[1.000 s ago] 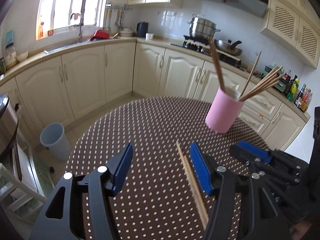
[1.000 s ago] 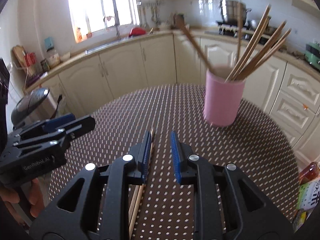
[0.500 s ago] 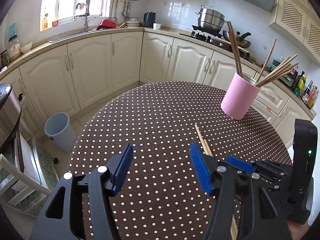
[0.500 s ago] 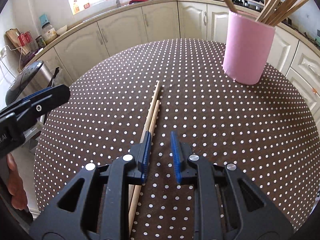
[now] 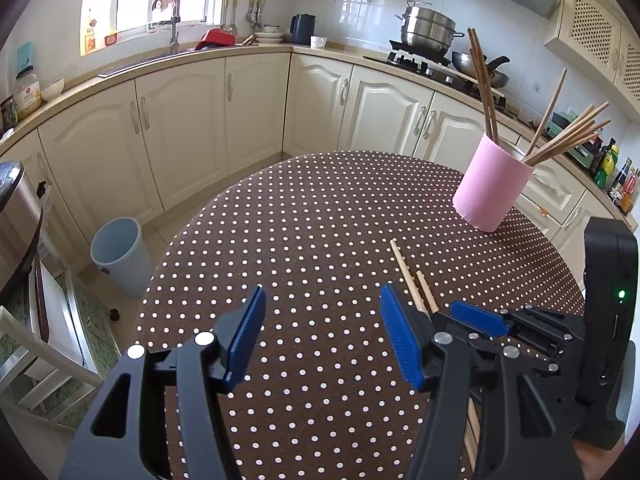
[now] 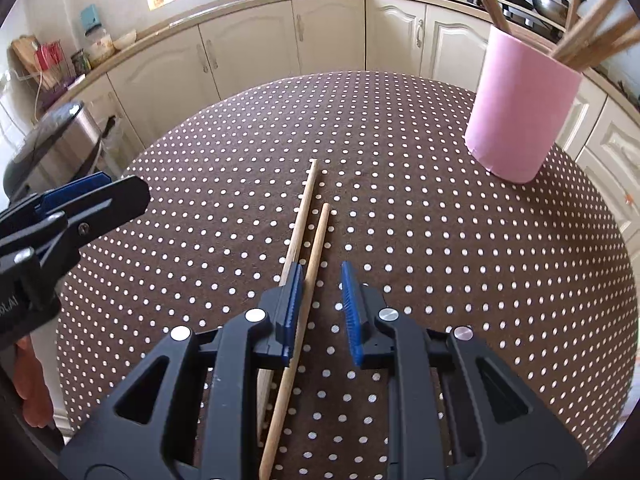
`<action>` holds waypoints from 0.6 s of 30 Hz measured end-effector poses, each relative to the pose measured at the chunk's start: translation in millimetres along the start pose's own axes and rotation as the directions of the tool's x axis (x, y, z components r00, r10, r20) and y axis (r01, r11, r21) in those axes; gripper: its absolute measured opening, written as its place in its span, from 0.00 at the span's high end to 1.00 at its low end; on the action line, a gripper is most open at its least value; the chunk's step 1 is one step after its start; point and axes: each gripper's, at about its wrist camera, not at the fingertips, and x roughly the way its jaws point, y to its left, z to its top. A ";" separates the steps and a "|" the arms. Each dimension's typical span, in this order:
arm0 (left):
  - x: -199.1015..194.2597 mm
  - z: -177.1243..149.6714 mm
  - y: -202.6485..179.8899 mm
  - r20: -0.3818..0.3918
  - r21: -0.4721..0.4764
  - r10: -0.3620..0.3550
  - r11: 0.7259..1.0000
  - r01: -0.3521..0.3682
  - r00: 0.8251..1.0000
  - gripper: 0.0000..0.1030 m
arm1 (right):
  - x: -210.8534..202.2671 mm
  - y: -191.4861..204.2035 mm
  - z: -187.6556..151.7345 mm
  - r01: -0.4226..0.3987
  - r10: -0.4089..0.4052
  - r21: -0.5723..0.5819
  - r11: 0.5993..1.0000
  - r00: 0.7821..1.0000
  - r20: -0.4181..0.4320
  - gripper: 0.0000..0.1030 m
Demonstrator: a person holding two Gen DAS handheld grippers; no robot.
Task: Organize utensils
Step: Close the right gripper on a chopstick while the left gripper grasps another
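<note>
Two wooden chopsticks [image 6: 310,236] lie side by side on the brown dotted table [image 6: 440,240]. My right gripper [image 6: 320,280] is open low over them; one chopstick runs between its jaws, the other passes under the left finger. A pink holder [image 6: 520,120] with several chopsticks stands at the far right. In the left wrist view my left gripper [image 5: 320,320] is open and empty above the table, the chopsticks' tips [image 5: 412,276] show beside its right finger, and the pink holder [image 5: 490,188] stands further back.
Cream kitchen cabinets [image 5: 240,120] curve around behind the table. A blue bin [image 5: 120,256] stands on the floor at the left. A steel cooker [image 6: 60,148] sits left of the table. The right gripper's body [image 5: 560,340] lies close to my left gripper.
Both grippers have drawn back from the pink holder. The right gripper has come down over the two chopsticks and opened a little wider, so one now lies between its jaws.
</note>
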 end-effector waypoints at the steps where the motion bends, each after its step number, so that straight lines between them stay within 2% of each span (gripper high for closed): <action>1: 2.4 0.4 -1.0 -0.008 0.000 0.000 1.000 0.000 1.000 0.42 | 1.3 2.8 2.2 0.006 -0.006 -0.012 1.000 1.000 -0.006 0.80; 2: 4.1 0.4 -2.3 -0.014 0.000 -0.001 1.000 0.001 1.000 0.42 | 3.1 5.5 4.4 0.012 -0.013 -0.033 0.999 1.000 -0.015 0.80; 5: 12.4 1.9 -9.0 -0.040 0.010 -0.010 1.000 0.011 0.999 0.42 | 5.1 10.1 8.5 0.034 -0.036 -0.074 0.997 0.999 -0.025 0.90; 12: 38.7 8.8 -44.7 -0.118 0.059 -0.047 0.997 0.054 0.992 0.42 | 0.2 -18.2 5.0 0.002 -0.004 -0.040 0.999 0.999 -0.035 0.94; 18: 66.1 14.7 -74.8 -0.178 0.113 -0.025 0.993 0.046 0.984 0.42 | -6.9 -46.8 3.6 -0.024 0.024 0.021 0.999 0.999 -0.025 0.94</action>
